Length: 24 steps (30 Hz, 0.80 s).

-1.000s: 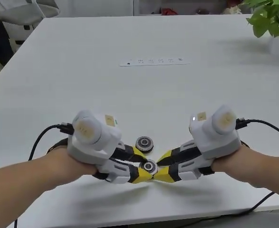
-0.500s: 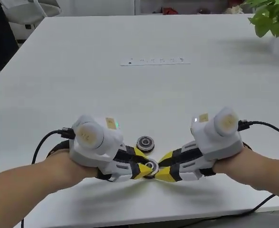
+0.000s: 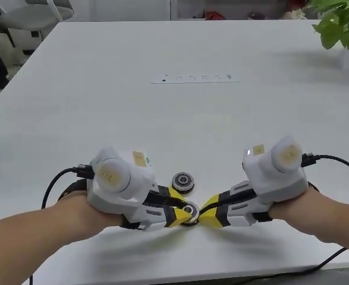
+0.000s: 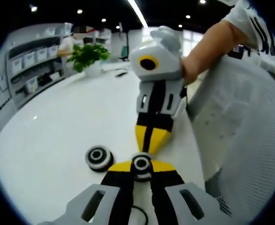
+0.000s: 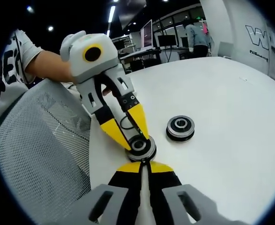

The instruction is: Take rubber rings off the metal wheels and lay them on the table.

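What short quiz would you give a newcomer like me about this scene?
1. True or false: the farther metal wheel is clamped in jaws.
2. The left hand-held gripper is shut on: A) a cable, B) the nearer metal wheel, C) nothing.
3. How many metal wheels are in view?
Key: 1 false, it lies free on the table; 2 B; 3 two.
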Each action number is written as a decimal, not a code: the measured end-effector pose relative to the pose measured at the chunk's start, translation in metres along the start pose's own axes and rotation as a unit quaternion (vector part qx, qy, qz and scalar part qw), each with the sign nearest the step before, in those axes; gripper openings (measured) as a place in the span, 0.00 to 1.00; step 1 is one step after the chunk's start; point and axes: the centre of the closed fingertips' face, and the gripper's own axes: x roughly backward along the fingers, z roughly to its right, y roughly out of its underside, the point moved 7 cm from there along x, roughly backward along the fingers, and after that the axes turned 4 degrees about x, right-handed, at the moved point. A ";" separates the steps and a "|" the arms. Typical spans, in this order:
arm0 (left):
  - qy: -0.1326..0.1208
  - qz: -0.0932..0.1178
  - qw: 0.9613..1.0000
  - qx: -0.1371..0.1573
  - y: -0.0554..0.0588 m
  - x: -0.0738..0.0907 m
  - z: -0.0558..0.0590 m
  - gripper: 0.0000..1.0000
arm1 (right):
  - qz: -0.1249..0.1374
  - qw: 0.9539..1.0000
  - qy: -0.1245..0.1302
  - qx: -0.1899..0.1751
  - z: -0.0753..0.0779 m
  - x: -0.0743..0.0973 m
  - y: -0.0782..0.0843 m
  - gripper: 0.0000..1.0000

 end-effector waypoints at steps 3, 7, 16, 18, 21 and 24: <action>-0.001 -0.002 1.000 -0.001 0.000 0.000 0.000 0.13 | 0.002 1.000 0.000 -0.017 0.001 0.000 0.000 0.00; -0.004 -0.004 1.000 -0.005 0.000 0.000 0.001 0.13 | 0.011 0.999 -0.001 -0.039 0.002 0.001 0.000 0.00; -0.005 -0.007 1.000 -0.004 -0.001 0.001 0.001 0.12 | 0.048 0.994 0.006 -0.094 0.007 0.008 -0.002 0.00; -0.007 -0.010 1.000 -0.006 -0.001 0.001 0.001 0.12 | 0.057 0.993 0.004 -0.101 0.007 0.009 -0.004 0.00; -0.008 -0.010 1.000 -0.006 -0.001 0.001 0.001 0.12 | 0.062 0.992 0.002 -0.108 0.005 0.009 -0.005 0.00; -0.010 -0.011 1.000 -0.006 -0.001 0.001 0.001 0.12 | 0.068 0.990 -0.002 -0.120 0.005 0.010 -0.005 0.00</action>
